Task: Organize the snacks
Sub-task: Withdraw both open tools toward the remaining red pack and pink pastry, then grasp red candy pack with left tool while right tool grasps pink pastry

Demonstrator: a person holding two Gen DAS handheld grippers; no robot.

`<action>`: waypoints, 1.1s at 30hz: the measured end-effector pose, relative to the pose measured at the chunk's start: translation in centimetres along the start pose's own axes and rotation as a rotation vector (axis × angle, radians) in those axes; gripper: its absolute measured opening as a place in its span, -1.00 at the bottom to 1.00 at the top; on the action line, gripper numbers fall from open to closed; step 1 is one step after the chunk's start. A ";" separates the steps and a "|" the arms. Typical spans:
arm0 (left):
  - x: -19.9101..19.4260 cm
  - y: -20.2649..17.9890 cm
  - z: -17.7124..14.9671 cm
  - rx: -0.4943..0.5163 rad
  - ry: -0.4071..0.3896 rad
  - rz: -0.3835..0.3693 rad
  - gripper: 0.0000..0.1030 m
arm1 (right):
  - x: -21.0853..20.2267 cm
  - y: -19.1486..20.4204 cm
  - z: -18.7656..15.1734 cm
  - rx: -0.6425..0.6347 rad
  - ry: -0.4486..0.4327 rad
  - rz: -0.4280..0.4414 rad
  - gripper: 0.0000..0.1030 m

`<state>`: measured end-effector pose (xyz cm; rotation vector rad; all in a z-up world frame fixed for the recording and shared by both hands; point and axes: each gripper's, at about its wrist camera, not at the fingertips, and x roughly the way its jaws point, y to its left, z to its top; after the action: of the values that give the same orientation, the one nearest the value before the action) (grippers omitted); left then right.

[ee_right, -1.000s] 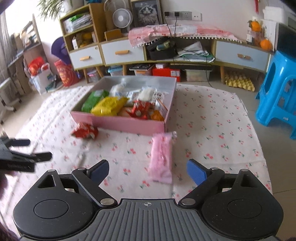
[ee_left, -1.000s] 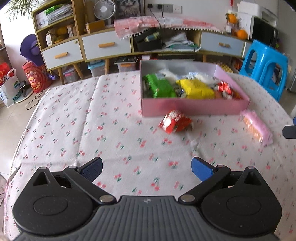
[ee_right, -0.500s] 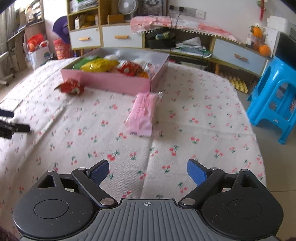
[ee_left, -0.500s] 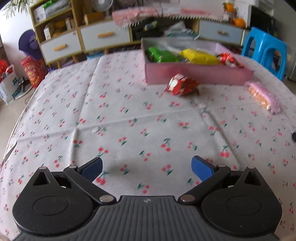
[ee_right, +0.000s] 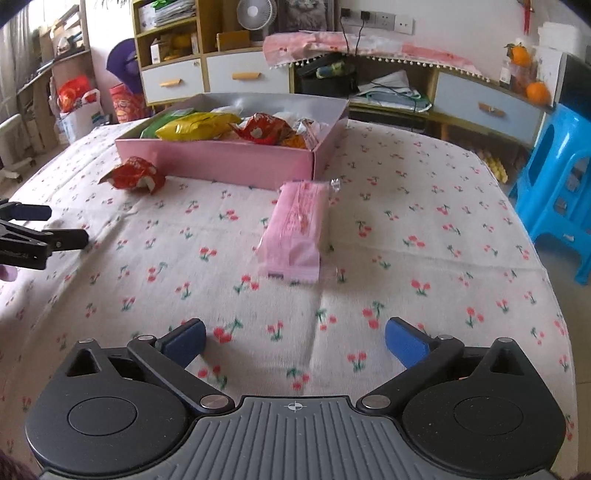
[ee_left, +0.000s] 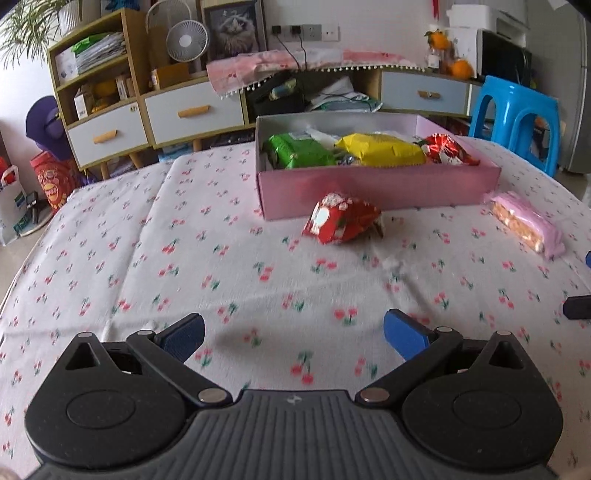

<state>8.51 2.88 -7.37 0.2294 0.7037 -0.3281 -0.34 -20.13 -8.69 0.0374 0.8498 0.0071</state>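
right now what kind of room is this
Most likely a home living room: a table under a cherry-print tablecloth, a wooden cabinet with pale drawers, a small desk fan and a framed cat picture by the wall.

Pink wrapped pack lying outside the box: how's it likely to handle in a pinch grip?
The pink pack lies flat and long, so it likely won't roll. Its glossy film wrapper is probably slippery and crinkly. The biscuit-like filling seen in the left wrist view suggests it is light, fairly stiff, and crushable.
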 end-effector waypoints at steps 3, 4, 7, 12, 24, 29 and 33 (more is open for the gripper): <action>0.9 -0.6 0.6 0.011 0.016 -0.010 1.00 | 0.6 0.1 0.6 0.003 -0.001 -0.002 1.00; 1.1 -0.9 0.7 0.010 0.007 -0.003 1.00 | 0.8 0.1 0.8 0.003 -0.002 -0.002 1.00; 1.7 -1.4 1.2 0.012 -0.005 0.017 1.00 | 1.3 0.2 1.4 0.006 -0.003 -0.006 1.00; 2.5 -1.5 2.0 -0.006 0.007 0.009 1.00 | 2.4 0.3 2.5 0.008 -0.007 -0.007 1.00; 3.1 -2.4 3.7 -0.041 0.037 -0.023 0.65 | 3.9 0.1 4.8 0.037 0.036 -0.005 1.00; 3.1 -2.2 3.6 -0.069 0.023 -0.006 0.56 | 3.9 0.3 5.0 0.042 0.030 -0.006 0.96; 2.9 -1.9 4.0 -0.105 0.008 -0.010 0.35 | 3.9 0.4 5.3 0.052 0.027 -0.013 0.83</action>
<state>12.22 -0.69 -6.53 0.1272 0.7278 -0.2992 6.19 -19.84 -8.09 0.0806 0.8774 -0.0264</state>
